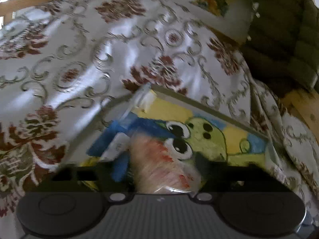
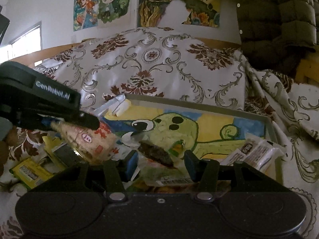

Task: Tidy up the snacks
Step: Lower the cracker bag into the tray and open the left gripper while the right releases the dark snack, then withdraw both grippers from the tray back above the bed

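Observation:
A shallow grey tray with a painted green cartoon face lies on a patterned cloth; it also shows in the left wrist view. My left gripper is shut on a pale snack bag with red print, held over the tray's near left part; the bag shows in the right wrist view with the left gripper on it. My right gripper is shut on a clear packet with a dark snack above the tray's near edge. A white packet lies in the tray's right corner.
A small white packet lies at the tray's far left corner. Yellow packets lie on the cloth at the left. A dark green padded jacket hangs at the right. Drawings hang on the wall behind.

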### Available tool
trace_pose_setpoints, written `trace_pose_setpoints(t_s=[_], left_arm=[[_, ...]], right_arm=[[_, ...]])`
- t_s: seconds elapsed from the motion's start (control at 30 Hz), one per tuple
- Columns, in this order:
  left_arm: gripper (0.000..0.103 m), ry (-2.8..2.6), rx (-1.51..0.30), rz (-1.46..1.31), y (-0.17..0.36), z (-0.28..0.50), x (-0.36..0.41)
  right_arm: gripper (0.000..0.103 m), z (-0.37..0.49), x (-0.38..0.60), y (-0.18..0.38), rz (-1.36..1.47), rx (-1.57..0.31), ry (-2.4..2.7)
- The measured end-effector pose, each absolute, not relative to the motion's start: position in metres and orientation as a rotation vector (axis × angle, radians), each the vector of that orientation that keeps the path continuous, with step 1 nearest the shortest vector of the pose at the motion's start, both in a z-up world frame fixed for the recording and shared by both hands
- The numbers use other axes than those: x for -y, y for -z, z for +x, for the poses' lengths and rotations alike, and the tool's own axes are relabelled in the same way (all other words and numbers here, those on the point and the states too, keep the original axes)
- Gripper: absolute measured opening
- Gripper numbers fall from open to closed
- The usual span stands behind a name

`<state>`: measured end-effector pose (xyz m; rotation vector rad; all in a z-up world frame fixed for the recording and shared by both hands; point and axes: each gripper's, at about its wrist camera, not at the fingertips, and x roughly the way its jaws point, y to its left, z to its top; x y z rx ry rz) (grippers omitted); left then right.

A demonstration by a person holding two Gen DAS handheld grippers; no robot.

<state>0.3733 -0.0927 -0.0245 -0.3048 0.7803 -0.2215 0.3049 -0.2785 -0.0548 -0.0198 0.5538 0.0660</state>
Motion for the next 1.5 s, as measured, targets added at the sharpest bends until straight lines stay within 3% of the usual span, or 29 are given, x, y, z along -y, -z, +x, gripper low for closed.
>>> trace_pose_setpoints(t_s=[0.27, 0.47, 0.87, 1.5], left_arm=[[0.098, 0.230, -0.759, -0.407, 0.013, 0.348, 0.069], [0.103, 0.212, -0.660, -0.407, -0.006, 0.304, 0.049], [0.103, 0.173, -0.540, -0.290, -0.052, 0.204, 0.025], [0.103, 0.159, -0.456, -0.157, -0.069, 0.064, -0.015]], right_arm=[[0.085, 0.283, 0.279, 0.029, 0.004, -0.531, -0.049], [0.100, 0.243, 0.283, -0.004, 0.016, -0.464, -0.017], [0.102, 0.152, 0.281, -0.065, 0.153, -0.349, 0.065], [0.102, 0.018, 0.252, -0.062, 0.153, -0.435, 0.139]])
